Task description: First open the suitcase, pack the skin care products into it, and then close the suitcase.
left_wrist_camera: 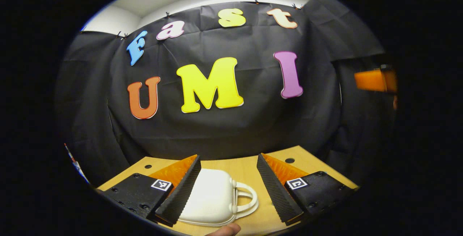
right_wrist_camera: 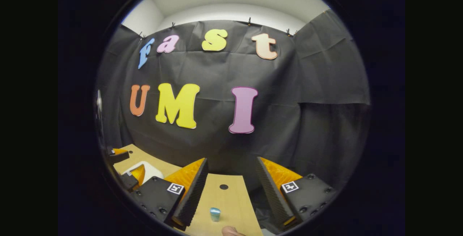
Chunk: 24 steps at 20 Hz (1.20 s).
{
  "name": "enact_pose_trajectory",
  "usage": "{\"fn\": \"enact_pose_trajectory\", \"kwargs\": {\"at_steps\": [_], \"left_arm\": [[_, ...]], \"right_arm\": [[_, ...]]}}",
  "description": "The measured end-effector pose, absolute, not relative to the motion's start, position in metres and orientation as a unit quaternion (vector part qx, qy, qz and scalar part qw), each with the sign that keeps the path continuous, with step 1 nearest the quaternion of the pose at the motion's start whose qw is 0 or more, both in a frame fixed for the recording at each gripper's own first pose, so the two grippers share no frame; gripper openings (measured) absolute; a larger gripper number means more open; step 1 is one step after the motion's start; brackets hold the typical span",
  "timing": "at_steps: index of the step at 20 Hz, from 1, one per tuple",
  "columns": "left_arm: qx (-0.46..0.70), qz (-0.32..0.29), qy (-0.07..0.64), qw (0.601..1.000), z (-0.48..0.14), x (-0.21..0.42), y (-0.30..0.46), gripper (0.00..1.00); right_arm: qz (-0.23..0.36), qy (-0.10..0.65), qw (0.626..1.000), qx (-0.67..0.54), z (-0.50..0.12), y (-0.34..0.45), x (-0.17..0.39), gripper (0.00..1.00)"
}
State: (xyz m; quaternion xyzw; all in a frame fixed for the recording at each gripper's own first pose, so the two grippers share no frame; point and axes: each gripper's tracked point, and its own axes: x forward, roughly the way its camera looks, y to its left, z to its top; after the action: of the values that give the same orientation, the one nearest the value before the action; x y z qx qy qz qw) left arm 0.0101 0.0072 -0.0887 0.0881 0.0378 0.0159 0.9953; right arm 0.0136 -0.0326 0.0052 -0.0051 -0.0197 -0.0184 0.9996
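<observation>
1. Task barely begun, by the look of it: small white hard-shell suitcase with a moulded loop handle (left_wrist_camera: pixel 211 199) lying flat and shut on the pale wooden desk (left_wrist_camera: pixel 249 167), lid down, nothing packed.
2. Left tongs (left_wrist_camera: pixel 228 189) spread wide above the desk, holding nothing; suitcase in the gap between the fingers, its left part hidden behind the left finger (left_wrist_camera: pixel 181 190), handle pointing toward the right finger. No touch visible.
3. In the right gripper view, at far left, the same white suitcase (right_wrist_camera: pixel 150 171) partly covered by the left tongs (right_wrist_camera: pixel 126 169), confirming them poised over it.
4. Further right, right tongs (right_wrist_camera: pixel 229 192) likewise wide apart and empty, hanging over a bare stretch of desk (right_wrist_camera: pixel 231 199).
5. Small pale blue capped skin care jar (right_wrist_camera: pixel 215 214) standing upright on the desk between the right tongs' fingers, nearer the left one, apart from both. Well apart from the suitcase.
6. Left to do, judged from this: open the lid, move the jar across into the case, close the lid. Other products impossible to tell from here.
7. Around: round dark holes in the desk top (right_wrist_camera: pixel 224 186), black cloth wall behind, a fingertip at the bottom edge (right_wrist_camera: pixel 231 231). Nothing in the way of either reach.
</observation>
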Motion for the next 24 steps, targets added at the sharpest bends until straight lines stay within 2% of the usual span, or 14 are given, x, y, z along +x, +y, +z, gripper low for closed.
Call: {"fn": "enact_pose_trajectory", "kwargs": {"at_steps": [3,6,10,11,13,15,19,20,23,24], "left_arm": [[0.120,0.015,0.071,0.990,-0.139,0.010,0.008,0.99],[0.230,0.005,0.080,0.970,-0.175,0.015,0.004,1.00],[0.403,-0.007,0.064,0.913,-0.213,0.024,-0.015,0.98],[0.440,-0.010,0.065,0.896,-0.223,0.028,-0.017,0.98],[0.492,-0.012,0.069,0.867,-0.241,0.035,-0.016,0.97],[0.533,-0.011,0.102,0.840,-0.263,0.043,-0.010,0.97],[0.594,-0.024,0.098,0.798,-0.275,0.057,-0.026,0.94],[0.601,-0.026,0.110,0.791,-0.285,0.060,-0.024,0.86],[0.622,-0.024,0.129,0.772,-0.292,0.067,-0.015,0.76],[0.629,-0.024,0.129,0.767,-0.292,0.069,-0.016,0.70]], "right_arm": [[-0.030,-0.001,1.000,-0.002,-0.012,-0.046,0.007,0.79],[-0.044,0.024,0.999,-0.006,-0.033,-0.060,0.003,0.79],[-0.059,0.046,0.997,-0.001,-0.051,-0.080,0.000,0.77],[-0.063,0.050,0.997,0.002,-0.055,-0.085,-0.001,0.79],[-0.068,0.057,0.996,0.007,-0.063,-0.095,-0.004,0.79],[-0.072,0.064,0.995,0.012,-0.070,-0.104,-0.007,0.79],[-0.079,0.069,0.994,0.016,-0.079,-0.119,-0.013,0.79],[-0.080,0.071,0.994,0.017,-0.082,-0.121,-0.014,0.79],[-0.079,0.073,0.994,0.021,-0.085,-0.126,-0.018,0.79],[-0.079,0.072,0.994,0.021,-0.086,-0.128,-0.019,0.79]]}}
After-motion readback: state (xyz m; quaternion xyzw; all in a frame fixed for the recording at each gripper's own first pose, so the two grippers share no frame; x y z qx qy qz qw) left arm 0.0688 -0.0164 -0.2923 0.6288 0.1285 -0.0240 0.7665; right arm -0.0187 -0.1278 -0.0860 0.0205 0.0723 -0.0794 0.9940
